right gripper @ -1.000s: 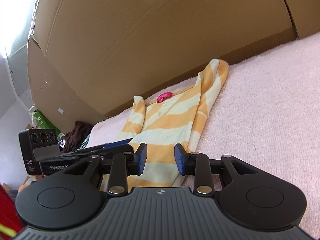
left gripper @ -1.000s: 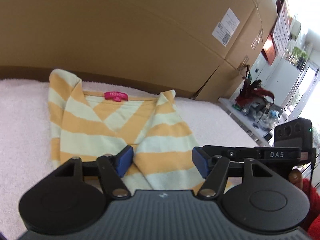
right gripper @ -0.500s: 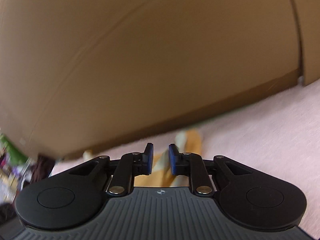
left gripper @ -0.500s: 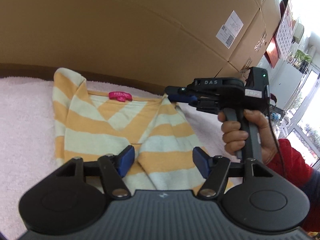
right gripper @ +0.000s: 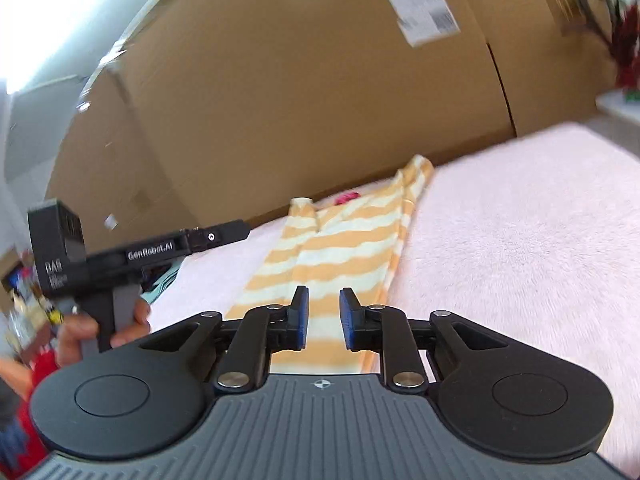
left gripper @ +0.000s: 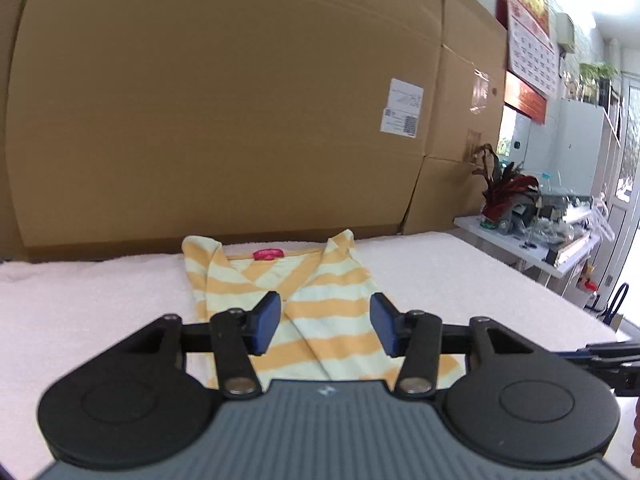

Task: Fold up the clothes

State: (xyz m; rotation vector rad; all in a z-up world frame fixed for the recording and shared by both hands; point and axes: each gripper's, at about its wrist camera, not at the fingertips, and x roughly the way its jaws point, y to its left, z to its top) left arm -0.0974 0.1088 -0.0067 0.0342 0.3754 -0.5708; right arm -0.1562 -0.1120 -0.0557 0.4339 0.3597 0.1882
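Observation:
An orange and cream striped top [left gripper: 320,292] with a pink neck label [left gripper: 268,255] lies flat on the pink towel [left gripper: 80,312], its sides folded in to a narrow strip. My left gripper [left gripper: 325,326] hovers above the top's near end, its jaws closing with nothing between them. In the right wrist view the same top [right gripper: 340,248] runs away from my right gripper [right gripper: 324,319], whose jaws stand a narrow gap apart and hold nothing. A hand [right gripper: 100,328] carries the left gripper at the left of that view.
Tall cardboard boxes [left gripper: 240,120] wall off the far edge of the towel. To the right stands a white side table [left gripper: 520,232] with a red-leaved plant and clutter. The right gripper's tip pokes in at the left wrist view's right edge.
Both grippers have drawn back from the top toward its near end. The right gripper left the collar's right corner. The left jaws have narrowed, and the right jaws are narrower than a second ago.

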